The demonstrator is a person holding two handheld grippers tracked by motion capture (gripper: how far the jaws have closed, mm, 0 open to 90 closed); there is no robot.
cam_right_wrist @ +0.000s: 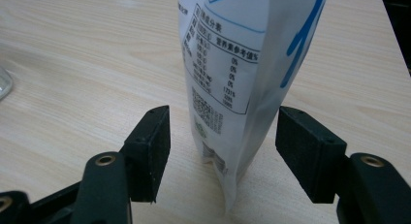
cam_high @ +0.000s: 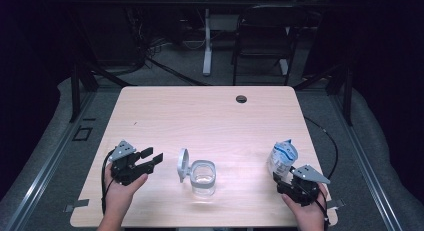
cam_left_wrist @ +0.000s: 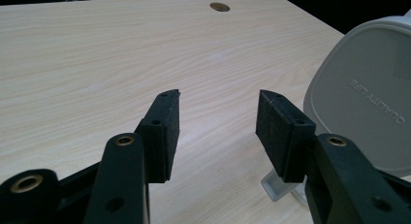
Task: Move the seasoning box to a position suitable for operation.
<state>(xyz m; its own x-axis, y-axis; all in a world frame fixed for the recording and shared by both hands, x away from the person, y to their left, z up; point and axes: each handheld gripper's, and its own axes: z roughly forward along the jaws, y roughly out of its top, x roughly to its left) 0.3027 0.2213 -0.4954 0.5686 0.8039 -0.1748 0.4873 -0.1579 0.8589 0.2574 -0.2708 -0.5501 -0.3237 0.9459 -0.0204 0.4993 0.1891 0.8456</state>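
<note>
Dim, soft pictures; dark, murky surroundings

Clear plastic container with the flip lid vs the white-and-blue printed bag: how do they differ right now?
The clear plastic container is squat, see-through and rigid, its white hinged lid swung open; the white-and-blue printed bag is taller, opaque and soft. The container stands mid-table near the left gripper; the bag stands between the right gripper's open jaws, untouched. Both stand upright on the wooden table.

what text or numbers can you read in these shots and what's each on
"QUALITY LIFE": embossed on the white lid of the clear container, seen upside down.
"0%", repeated down a column: in the printed table on the white pouch.
Other print on the pouch, Chinese characters and smaller figures: too small or blurred to read.
</note>
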